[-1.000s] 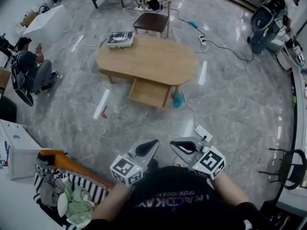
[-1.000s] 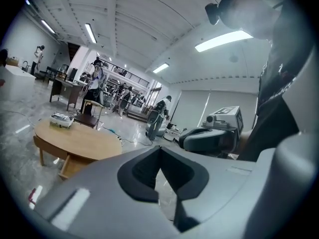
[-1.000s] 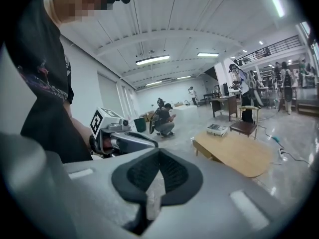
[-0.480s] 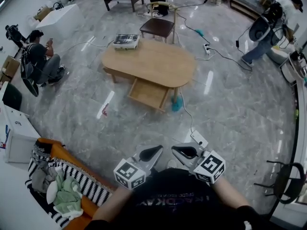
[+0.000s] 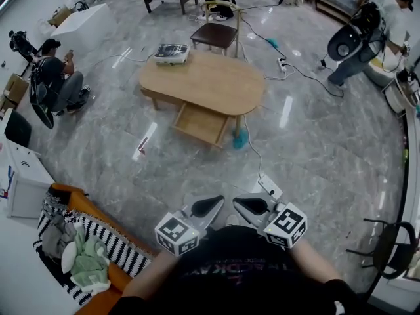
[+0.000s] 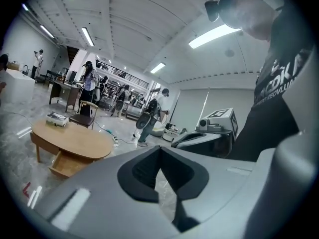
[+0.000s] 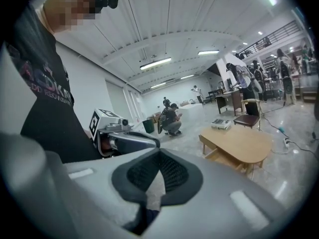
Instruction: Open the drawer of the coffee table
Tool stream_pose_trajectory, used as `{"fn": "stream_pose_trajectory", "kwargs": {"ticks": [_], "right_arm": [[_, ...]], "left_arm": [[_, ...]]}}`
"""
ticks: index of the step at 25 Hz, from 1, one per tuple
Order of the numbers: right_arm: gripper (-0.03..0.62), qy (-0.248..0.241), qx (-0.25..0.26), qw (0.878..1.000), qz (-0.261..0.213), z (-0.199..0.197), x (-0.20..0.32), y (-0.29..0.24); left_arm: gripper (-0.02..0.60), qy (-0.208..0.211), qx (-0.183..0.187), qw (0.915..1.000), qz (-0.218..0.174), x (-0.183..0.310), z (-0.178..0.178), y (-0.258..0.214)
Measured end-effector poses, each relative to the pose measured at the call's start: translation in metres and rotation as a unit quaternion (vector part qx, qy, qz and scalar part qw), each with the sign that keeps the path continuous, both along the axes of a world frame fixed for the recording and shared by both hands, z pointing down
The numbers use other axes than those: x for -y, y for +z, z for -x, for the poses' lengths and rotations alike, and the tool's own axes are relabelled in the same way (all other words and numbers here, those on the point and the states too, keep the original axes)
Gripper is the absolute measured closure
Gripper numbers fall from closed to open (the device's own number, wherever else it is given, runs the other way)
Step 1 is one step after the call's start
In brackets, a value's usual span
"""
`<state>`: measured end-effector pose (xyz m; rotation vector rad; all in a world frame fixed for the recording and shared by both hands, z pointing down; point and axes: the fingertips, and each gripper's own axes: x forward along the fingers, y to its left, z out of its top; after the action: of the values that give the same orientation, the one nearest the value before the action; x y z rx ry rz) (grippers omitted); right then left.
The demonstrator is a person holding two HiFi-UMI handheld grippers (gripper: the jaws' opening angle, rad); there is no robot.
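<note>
Two grippers, the left gripper (image 5: 209,206) and right gripper (image 5: 248,206), are held with jaws pressed together, empty. At 12 o'clock, well apart, the drawer (image 5: 200,125) is seen pulled out of the oval coffee table (image 5: 203,81).

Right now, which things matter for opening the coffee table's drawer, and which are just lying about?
Job: coffee table; drawer, already pulled out; left gripper; right gripper.
Lying about: chair; book on the tabletop; power strip on the floor.
</note>
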<state>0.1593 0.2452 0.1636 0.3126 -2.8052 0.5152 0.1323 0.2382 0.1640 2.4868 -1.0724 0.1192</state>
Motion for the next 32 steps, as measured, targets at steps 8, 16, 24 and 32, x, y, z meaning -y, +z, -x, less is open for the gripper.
{"fn": "stream_pose_trajectory", "kwargs": {"ticks": [8, 16, 24, 32], "right_arm": [[0.592, -0.004, -0.004, 1.000, 0.007, -0.007, -0.017, 0.006], [0.592, 0.001, -0.003, 1.000, 0.010, -0.010, -0.021, 0.010], [0.592, -0.001, -0.002, 1.000, 0.014, -0.006, -0.027, 0.012], [0.592, -0.004, -0.001, 1.000, 0.011, -0.008, -0.030, 0.012]], "left_arm": [[0.575, 0.005, -0.004, 0.9999, -0.011, -0.006, -0.007, -0.007], [0.576, 0.009, -0.008, 0.9999, -0.001, -0.015, -0.015, 0.002], [0.575, 0.005, -0.007, 1.0000, 0.000, -0.023, -0.010, 0.001], [0.575, 0.002, -0.008, 1.0000, -0.002, -0.025, -0.012, 0.002]]}}
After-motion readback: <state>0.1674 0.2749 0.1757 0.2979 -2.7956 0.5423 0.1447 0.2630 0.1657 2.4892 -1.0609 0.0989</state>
